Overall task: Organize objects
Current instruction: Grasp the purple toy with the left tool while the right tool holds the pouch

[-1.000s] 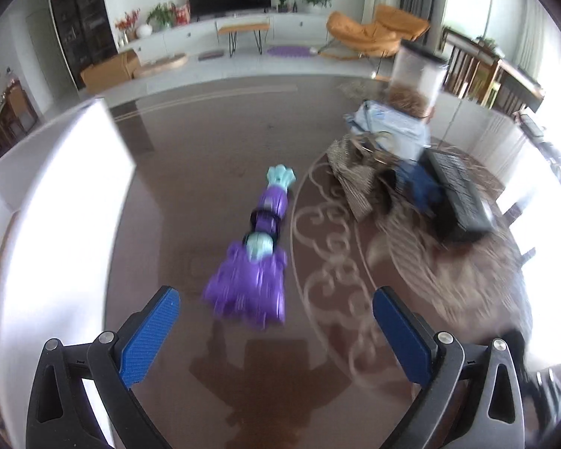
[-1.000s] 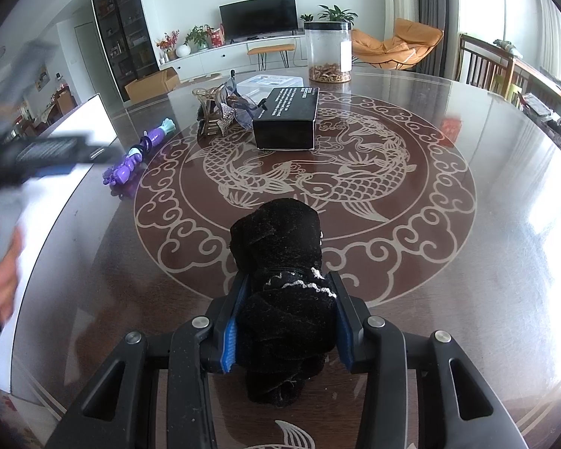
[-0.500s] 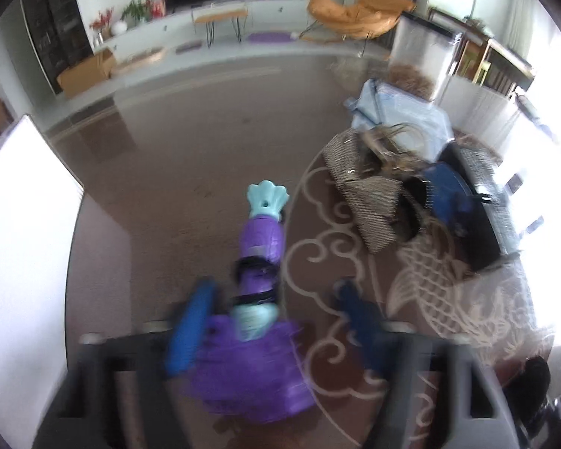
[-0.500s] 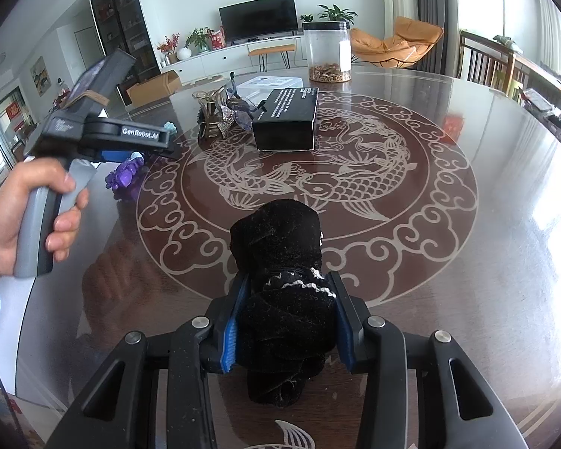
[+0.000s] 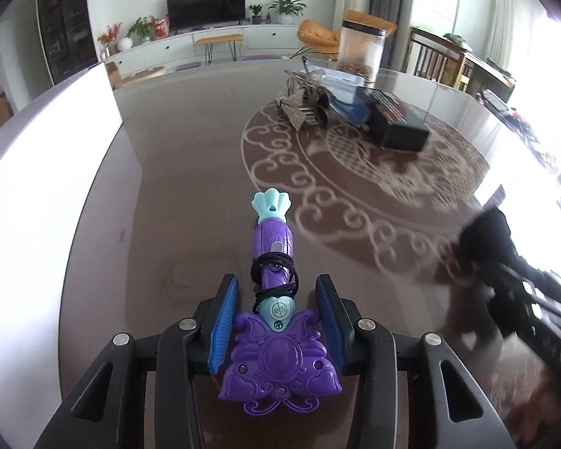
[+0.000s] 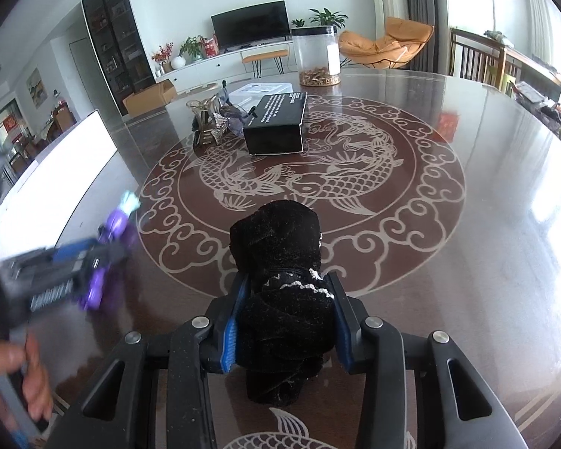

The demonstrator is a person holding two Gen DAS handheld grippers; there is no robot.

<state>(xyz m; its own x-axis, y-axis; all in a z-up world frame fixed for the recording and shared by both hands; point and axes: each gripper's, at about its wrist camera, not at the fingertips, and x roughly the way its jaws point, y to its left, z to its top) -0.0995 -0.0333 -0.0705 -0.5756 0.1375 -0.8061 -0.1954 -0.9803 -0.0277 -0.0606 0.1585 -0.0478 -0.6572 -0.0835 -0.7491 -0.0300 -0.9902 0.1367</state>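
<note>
While L tongs have just been closing, the purple toy wand sits btwn the jaws. Pads look to bear on the flanks of its butterfly head only, and the handle sticks out twd 12 o'clock, unsupported. R tongs are clamped on the black velvet bundle, which bulges past the tips at 12 and hangs out below at 6.

Risks, nearest first:
- L grip is on a curved, glossy plastic edge w/ small contact. I'd guess the wand can pivot or squirt out on a lift, esp. w/ the long handle as a lever.
- Black cord wound round the handle lies right at the pad tips. It could snag a pad or unwind and drag.
- R bundle is soft, so the squeeze may hold the outer folds only. The loose part or the white bead trim could slip free in transit.
- Both tongs are near each other. From the R wrist cam the L one is at 9 o'clock and blurred, so a crossing path could mean a knock.
- Table is glossy, so anything dropped likely slides.
- Farther out, the white panel runs along 9–10 of the L cam. The black box, the shoe pile and the clear jar cluster at 11–12 of the R cam. A wide swing w/ the wand handle could clip them.

Drop-off spot not evident from these views.
</note>
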